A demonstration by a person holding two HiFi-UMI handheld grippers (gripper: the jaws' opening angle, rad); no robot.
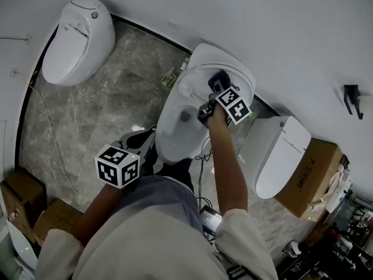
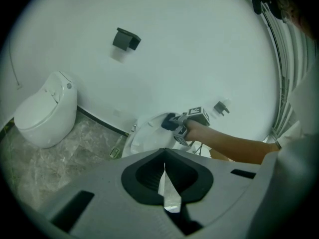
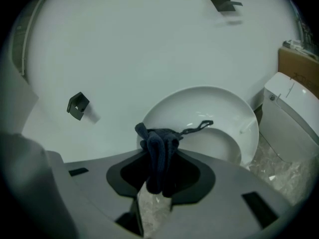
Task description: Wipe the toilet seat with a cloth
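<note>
Currently your right gripper (image 3: 158,171) clamps a dark blue bunched cloth (image 3: 158,146) over the rear of the white oval toilet seat (image 1: 168,134); contact is unclear. Your left gripper (image 2: 164,176) waits apart, jaws together, empty. Wiping looks barely begun: next, press down and sweep the rim.

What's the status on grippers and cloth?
Right hand-held gripper shut on cloth, over rear of toilet seat. Left hand-held gripper shut, empty, held back. Nothing in the way.
</note>
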